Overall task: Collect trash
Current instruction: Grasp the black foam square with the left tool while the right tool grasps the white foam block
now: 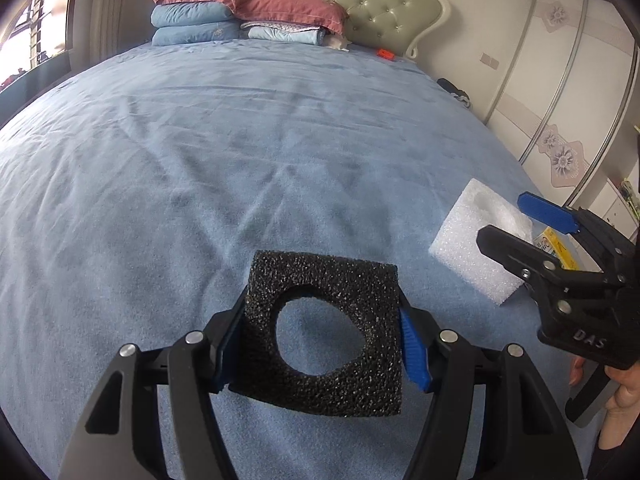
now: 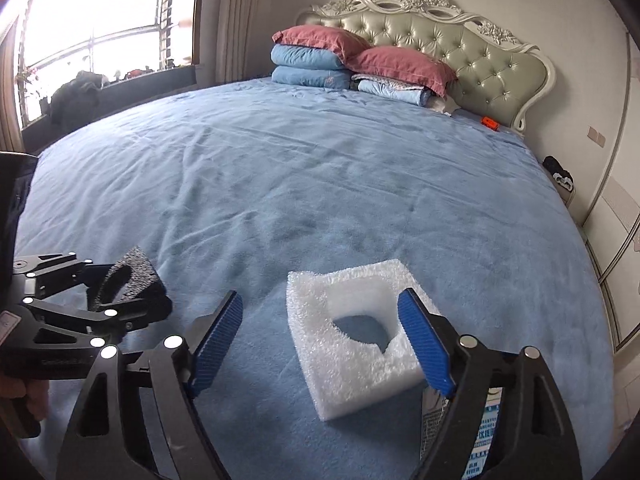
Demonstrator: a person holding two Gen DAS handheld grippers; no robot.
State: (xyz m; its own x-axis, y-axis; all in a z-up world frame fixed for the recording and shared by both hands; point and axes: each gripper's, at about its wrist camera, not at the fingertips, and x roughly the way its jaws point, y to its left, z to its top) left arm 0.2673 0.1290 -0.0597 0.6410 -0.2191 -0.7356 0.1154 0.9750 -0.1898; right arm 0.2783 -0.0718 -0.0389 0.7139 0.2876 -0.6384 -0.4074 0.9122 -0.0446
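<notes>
A black foam square (image 1: pixel 320 280) with a round hole hangs a little above the blue bedspread (image 1: pixel 240 160), and my left gripper (image 1: pixel 323 304) is shut on its two sides. The right wrist view shows that black foam (image 2: pixel 136 268) at the lower left, in the left gripper (image 2: pixel 132 284). A white foam block (image 2: pixel 344 360) with a cut-out hole lies on the bedspread (image 2: pixel 320 180) between the fingers of my right gripper (image 2: pixel 322 295). The right blue pad (image 2: pixel 424 340) touches the block's edge; the left pad (image 2: pixel 216 340) stands clear of it. In the left wrist view the right gripper (image 1: pixel 503 218) straddles the white foam (image 1: pixel 460 236).
Red pillows (image 2: pixel 400 64) and folded blue quilts (image 2: pixel 308 66) are stacked at the padded headboard (image 2: pixel 460 40). A small orange item (image 2: pixel 490 122) lies near them. A printed packet (image 2: pixel 484 440) sits under the right gripper at the bed's edge. Wardrobe doors (image 1: pixel 560 100) stand right, a window (image 2: pixel 100 20) left.
</notes>
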